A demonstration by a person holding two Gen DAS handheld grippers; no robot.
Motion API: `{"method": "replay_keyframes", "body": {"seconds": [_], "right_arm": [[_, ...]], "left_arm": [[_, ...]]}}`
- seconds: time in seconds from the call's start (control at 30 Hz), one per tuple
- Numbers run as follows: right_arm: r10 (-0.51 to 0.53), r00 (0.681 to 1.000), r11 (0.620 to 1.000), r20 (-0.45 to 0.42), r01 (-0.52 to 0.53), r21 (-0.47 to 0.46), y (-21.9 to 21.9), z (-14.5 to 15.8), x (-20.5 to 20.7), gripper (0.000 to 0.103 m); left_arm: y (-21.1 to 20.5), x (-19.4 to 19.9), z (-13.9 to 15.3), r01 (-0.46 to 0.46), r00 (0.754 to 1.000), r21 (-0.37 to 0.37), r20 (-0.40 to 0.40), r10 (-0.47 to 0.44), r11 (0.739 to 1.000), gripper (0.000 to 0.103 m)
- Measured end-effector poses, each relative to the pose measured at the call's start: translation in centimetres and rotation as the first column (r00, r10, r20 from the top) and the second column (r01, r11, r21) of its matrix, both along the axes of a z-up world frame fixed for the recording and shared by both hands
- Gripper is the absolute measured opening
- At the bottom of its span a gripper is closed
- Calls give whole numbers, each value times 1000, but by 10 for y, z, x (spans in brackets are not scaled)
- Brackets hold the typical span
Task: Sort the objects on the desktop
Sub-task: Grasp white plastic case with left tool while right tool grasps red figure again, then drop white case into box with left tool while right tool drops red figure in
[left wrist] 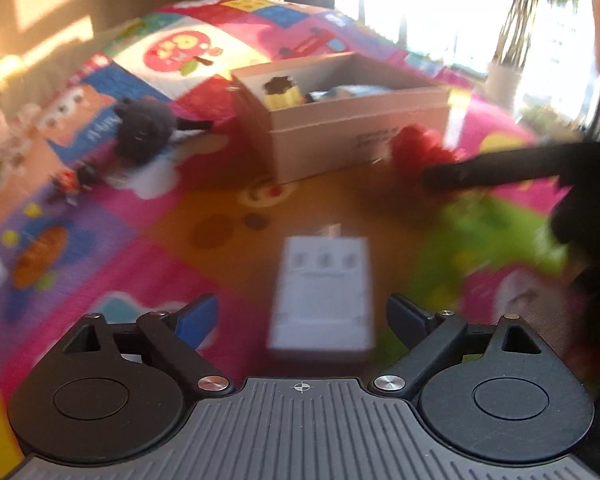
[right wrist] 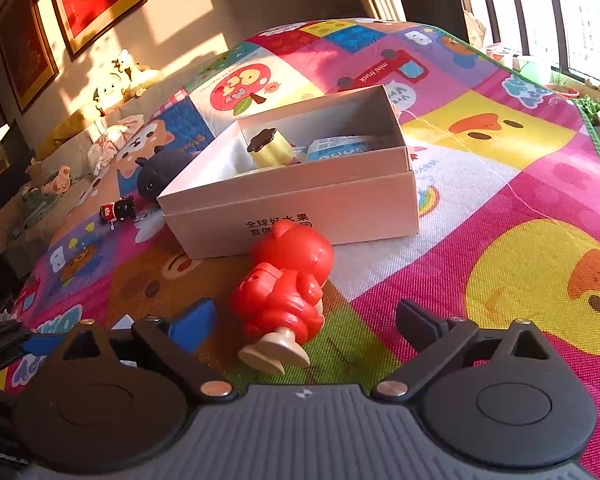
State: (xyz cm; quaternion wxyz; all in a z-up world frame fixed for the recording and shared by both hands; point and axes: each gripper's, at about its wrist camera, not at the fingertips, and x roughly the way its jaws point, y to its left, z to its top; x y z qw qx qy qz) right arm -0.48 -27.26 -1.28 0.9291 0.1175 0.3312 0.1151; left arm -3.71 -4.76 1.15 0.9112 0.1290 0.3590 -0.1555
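Note:
A white charger block (left wrist: 320, 292) lies flat on the colourful play mat (left wrist: 100, 240), between the wide-apart fingers of my left gripper (left wrist: 304, 316); neither pad touches it. In the right wrist view a red toy figure (right wrist: 284, 288) on a beige stand lies on its side in front of the white cardboard box (right wrist: 292, 208). My right gripper (right wrist: 304, 320) stands open around it without contact. The left wrist view shows the same red figure (left wrist: 416, 148), blurred, with one black finger (left wrist: 492, 168) of the right gripper beside it.
The open box (left wrist: 360, 136) holds a yellow piece with a black top (right wrist: 270, 146) and a blue-white packet (right wrist: 336, 148). A black plush (right wrist: 160, 176) and a small red-and-black toy (right wrist: 116, 210) lie left of it. The mat (right wrist: 500, 200) stretches on to the right.

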Motion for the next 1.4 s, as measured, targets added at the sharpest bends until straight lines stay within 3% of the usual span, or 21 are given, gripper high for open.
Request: {"method": "replay_keyframes", "body": {"seconds": [0.1,0.17,0.23,0.3,0.37,0.6,0.77,1.0,1.17,1.27,1.33,1.4], "right_arm": [[6,1000,1000,-4,-6,-2,1,0,1,99],[6,1000,1000,-1,-6,-4,1,0,0,99],[6,1000,1000,2,-6,-6,1,0,0,100],[5,1000,1000,1,-5,-7,1,0,0,101],[6,1000,1000,-2,-6,-8,2,-1,0,101],[4,1000,1000,3,-4,-21,4,-1,0,103],[11,1000,999,8,-10,-43,7,-1,0,103],[12,1000,995,-1,-12,-103,15,2,5,102],[15,1000,982,-13,-17,-190,29,6,23,81],[22,998,970,-62,-36,-239,35,6,36,51],[62,995,963,-83,-81,-258,36,11,37,48],[111,988,967,-109,-133,-217,29,20,35,48]], "left_arm": [[10,7,-1,-86,995,112,58,79,990,98],[20,14,0,-172,983,137,84,162,975,97],[33,21,5,-199,979,80,66,194,977,97],[42,24,9,-153,988,-54,-10,153,987,98],[42,29,10,-128,991,-151,-63,120,980,100],[26,58,-1,-170,982,-193,-112,151,966,100],[13,72,-5,-193,980,-133,-70,186,972,100],[16,59,0,-168,986,-120,-31,166,978,97],[15,37,6,-142,990,-142,-34,139,980,97],[14,28,10,-124,992,-151,-35,120,981,97],[14,25,15,-113,994,-154,-20,111,982,97],[14,24,24,-97,995,-161,10,100,982,97]]}}
